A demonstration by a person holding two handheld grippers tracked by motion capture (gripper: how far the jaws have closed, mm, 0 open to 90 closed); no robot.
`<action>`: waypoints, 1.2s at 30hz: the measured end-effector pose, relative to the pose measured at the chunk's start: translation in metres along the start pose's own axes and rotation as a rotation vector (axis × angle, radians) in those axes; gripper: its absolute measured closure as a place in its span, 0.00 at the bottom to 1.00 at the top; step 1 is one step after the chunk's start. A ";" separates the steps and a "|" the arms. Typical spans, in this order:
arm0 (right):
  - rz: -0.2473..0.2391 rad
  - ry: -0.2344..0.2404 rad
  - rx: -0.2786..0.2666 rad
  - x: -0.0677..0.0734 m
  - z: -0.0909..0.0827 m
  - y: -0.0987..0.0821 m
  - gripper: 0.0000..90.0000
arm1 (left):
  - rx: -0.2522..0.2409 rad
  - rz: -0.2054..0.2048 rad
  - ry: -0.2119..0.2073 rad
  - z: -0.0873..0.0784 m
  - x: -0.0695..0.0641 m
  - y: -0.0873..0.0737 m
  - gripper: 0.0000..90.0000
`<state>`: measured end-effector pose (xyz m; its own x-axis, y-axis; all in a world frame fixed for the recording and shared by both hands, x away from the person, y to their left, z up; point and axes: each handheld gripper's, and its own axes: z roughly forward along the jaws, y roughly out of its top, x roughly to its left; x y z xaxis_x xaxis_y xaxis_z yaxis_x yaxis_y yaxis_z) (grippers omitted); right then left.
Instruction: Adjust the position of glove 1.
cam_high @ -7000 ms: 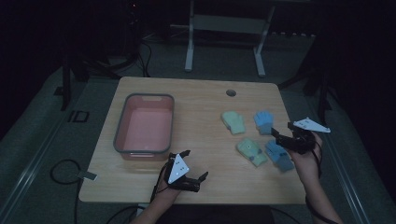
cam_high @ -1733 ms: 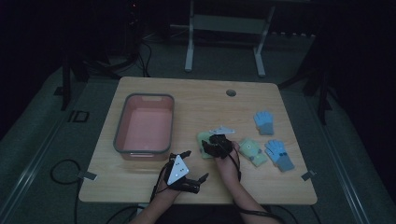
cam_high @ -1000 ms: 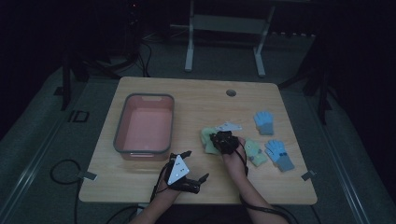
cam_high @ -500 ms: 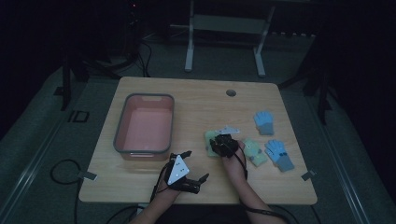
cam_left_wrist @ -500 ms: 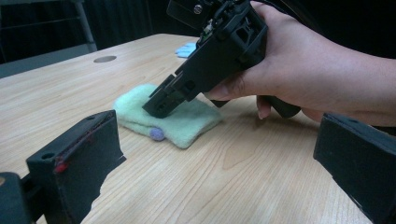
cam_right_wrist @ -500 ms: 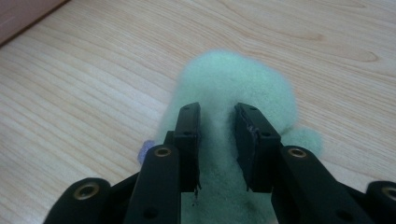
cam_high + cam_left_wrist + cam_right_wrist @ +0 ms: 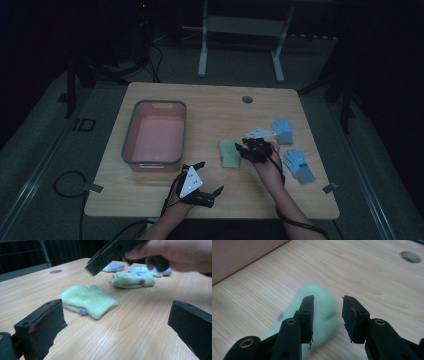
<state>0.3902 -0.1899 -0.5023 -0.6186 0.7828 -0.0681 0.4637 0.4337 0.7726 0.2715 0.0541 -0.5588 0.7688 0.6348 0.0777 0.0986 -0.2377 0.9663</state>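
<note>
The right gripper [image 7: 243, 150] hovers just right of a green mitten [image 7: 229, 153] lying flat at the middle of the table [image 7: 210, 107], and its jaws have just been opening: in the right gripper view they stand partly apart with nothing between them, the mitten blurred on the wood below and beyond the tips. That reads as a release, the mitten apparently set down apart from the others so the pieces can be sorted or paired. The left gripper [image 7: 207, 192] rests near the table's near edge, its jaws spread wide and empty, seemingly parked out of the way while the other hand works. From the left gripper view, a second green mitten [image 7: 132, 280], rolled or bunched, lies farther off, just under the right hand [image 7: 175, 255], and two blue mittens [image 7: 113, 267] sit beyond it; in the high view the blue ones lie toward the right side, one farther [image 7: 283, 131] and one nearer [image 7: 298, 166]. A pink bin with a grey rim [image 7: 131, 137] stands empty at the left of the table, likely the place these things are meant to end up. The surface is pale wood with a round cable hole [image 7: 247, 99] near its far edge. The room is dim, with dark flooring, cables trailing on the floor at the left, and a light metal stand [image 7: 240, 30] beyond the table.
</note>
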 end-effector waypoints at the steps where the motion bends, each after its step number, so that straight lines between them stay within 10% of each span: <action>1: -0.002 0.004 0.004 -0.005 -0.004 -0.001 0.70 | 0.001 0.000 0.000 0.000 0.000 0.000 0.01; 16: -0.019 0.054 0.063 -0.071 -0.043 -0.044 0.72 | 0.001 0.000 0.001 0.000 0.000 0.000 0.01; 36: -0.072 0.163 0.140 -0.077 -0.033 -0.080 0.70 | -0.001 0.005 0.003 0.000 -0.001 0.000 0.01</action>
<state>0.3798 -0.2994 -0.5381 -0.7424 0.6699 -0.0078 0.4912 0.5521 0.6737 0.2708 0.0537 -0.5589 0.7675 0.6357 0.0829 0.0941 -0.2396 0.9663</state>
